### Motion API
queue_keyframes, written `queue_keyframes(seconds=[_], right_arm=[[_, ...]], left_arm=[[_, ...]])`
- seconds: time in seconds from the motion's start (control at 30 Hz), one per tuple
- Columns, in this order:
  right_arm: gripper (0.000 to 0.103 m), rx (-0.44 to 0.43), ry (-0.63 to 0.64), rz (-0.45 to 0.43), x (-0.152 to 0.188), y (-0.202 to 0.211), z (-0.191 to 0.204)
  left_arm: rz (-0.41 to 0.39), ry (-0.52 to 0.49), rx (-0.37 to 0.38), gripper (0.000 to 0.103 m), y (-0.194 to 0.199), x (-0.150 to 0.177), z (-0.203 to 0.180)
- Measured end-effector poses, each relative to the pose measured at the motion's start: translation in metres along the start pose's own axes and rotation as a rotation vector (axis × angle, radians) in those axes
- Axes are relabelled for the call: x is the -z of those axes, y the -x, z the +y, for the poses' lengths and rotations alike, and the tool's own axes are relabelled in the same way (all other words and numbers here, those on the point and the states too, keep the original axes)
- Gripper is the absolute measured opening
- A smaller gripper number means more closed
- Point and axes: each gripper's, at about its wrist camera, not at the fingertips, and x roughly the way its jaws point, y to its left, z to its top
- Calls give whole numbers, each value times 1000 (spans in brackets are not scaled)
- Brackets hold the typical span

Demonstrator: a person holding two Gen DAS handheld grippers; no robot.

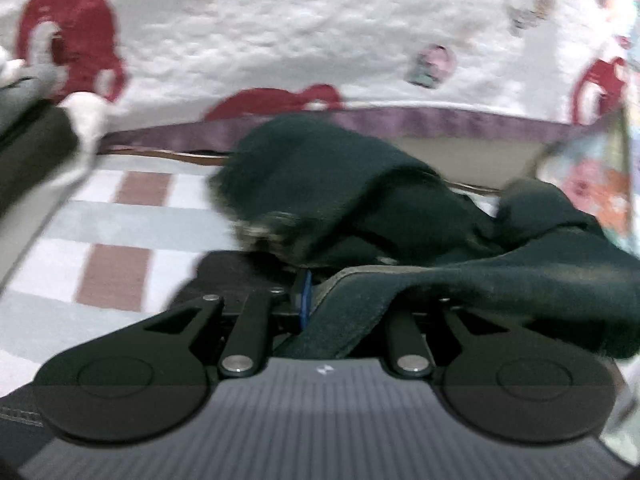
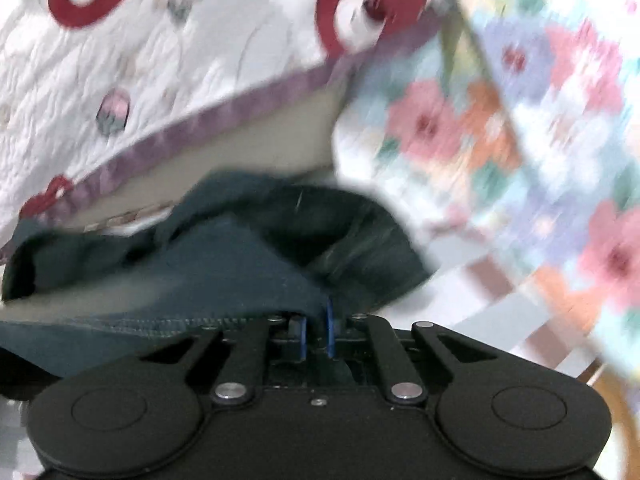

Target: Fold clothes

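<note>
Nearest my left wrist camera is my left gripper (image 1: 310, 300), a black two-finger tool with blue pads, its jaws drawn narrow and pinching a hemmed edge of the dark green knitted garment (image 1: 360, 208). The cloth drapes over the right-hand linkage and bunches into a heap just ahead of the fingers. In the right wrist view, my right gripper (image 2: 317, 334), of the same black build, also has its jaws close together, with a fold of the same dark green garment (image 2: 240, 264) clamped between the blue pads; a stitched hem runs along the left of the fingers.

Surface: the garment rests on a flat cover in pale grey and white checks with brown rectangles (image 1: 120, 220), visible to the left in the left view and again at lower right in the right view.

Surroundings: behind the garment stands a white quilted spread printed with red bear figures (image 1: 320, 40), finished with a purple trim band (image 1: 440, 120) along its lower edge. A beige panel shows beneath that trim. To the right lies a floral fabric in pink, orange and blue (image 2: 520, 140), heavily blurred. A second dark object with white padding (image 1: 40, 128) sits at the left edge of the left view; I cannot identify it.
</note>
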Motion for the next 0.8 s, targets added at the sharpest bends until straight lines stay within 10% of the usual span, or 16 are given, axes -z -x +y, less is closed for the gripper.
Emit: queue_keyframes(seconds=[0.13, 0.2, 0.27, 0.33, 0.4, 0.63, 0.8], right_arm=[[9, 68, 142, -152, -31, 27, 11], [9, 88, 171, -200, -37, 32, 13], [9, 92, 171, -215, -36, 31, 12], [9, 92, 178, -201, -28, 24, 11], [9, 96, 176, -177, -13, 17, 6], [9, 3, -10, -49, 39, -10, -35], [10, -101, -66, -30, 61, -19, -43]], left_arm=[[49, -76, 2, 24, -1, 15, -21], [94, -147, 7, 50, -4, 24, -33], [141, -245, -9, 55, -10, 34, -47], [135, -319, -75, 46, -14, 41, -57], [122, -337, -72, 6, -13, 41, -62], [-114, -401, -172, 6, 25, 16, -70], [-23, -357, -195, 6, 35, 32, -71]])
